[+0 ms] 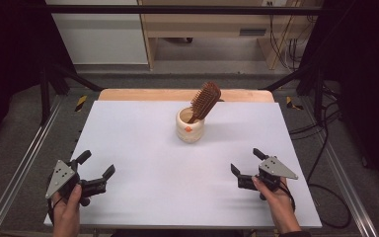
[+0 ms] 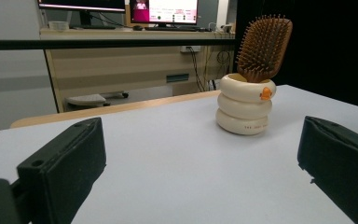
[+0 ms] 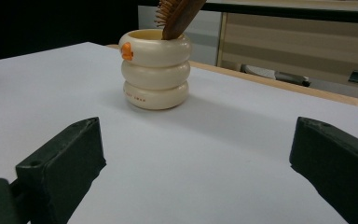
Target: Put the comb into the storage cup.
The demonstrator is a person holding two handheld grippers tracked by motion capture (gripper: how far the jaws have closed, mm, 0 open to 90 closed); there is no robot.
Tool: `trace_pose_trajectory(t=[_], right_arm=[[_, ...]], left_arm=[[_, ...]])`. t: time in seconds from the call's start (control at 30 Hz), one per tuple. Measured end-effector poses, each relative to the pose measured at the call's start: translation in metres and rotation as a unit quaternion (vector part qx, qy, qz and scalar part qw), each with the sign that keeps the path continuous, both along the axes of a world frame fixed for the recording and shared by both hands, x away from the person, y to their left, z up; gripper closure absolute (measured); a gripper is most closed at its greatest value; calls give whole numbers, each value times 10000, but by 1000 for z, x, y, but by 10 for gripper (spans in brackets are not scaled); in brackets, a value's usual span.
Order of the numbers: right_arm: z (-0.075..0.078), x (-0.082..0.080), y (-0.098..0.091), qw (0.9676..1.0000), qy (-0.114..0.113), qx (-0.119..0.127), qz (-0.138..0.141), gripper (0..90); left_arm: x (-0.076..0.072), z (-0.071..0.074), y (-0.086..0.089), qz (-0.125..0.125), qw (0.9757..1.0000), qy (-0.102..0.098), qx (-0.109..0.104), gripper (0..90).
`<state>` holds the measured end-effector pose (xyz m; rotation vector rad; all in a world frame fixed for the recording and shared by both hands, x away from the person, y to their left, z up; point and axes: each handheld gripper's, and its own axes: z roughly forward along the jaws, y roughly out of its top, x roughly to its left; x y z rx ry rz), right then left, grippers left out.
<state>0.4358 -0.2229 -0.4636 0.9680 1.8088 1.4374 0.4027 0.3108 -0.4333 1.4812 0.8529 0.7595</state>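
High view shows both grippers, left gripper (image 1: 96, 170) and right gripper (image 1: 246, 163), jaws spread and empty; brown wooden paddle hairbrush (image 1: 205, 101) leans in cream ribbed ceramic cup (image 1: 190, 126) mid-counter. Grip the brush head squarely, lifting straight up.

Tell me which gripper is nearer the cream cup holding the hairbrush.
Right, slightly. The right gripper sits near and right of the cream cup; the left gripper sits near and farther left. Both jaws open, nothing held.

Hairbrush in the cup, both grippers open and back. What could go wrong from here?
1. The wooden hairbrush leans over the rim of the cream ringed cup, head high, so a sideways pull may tip the cup.
2. The cup stands loose on the white table; the left gripper and right gripper are both far from it, so nothing steadies it.
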Motion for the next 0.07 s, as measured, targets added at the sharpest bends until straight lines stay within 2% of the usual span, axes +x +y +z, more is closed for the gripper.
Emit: trace_pose_trajectory(t=[0.07], right_arm=[[0, 1, 1, 10000, 10, -13, 2, 32]], left_arm=[[0, 0, 1, 19, 10000, 11, -1, 10]])
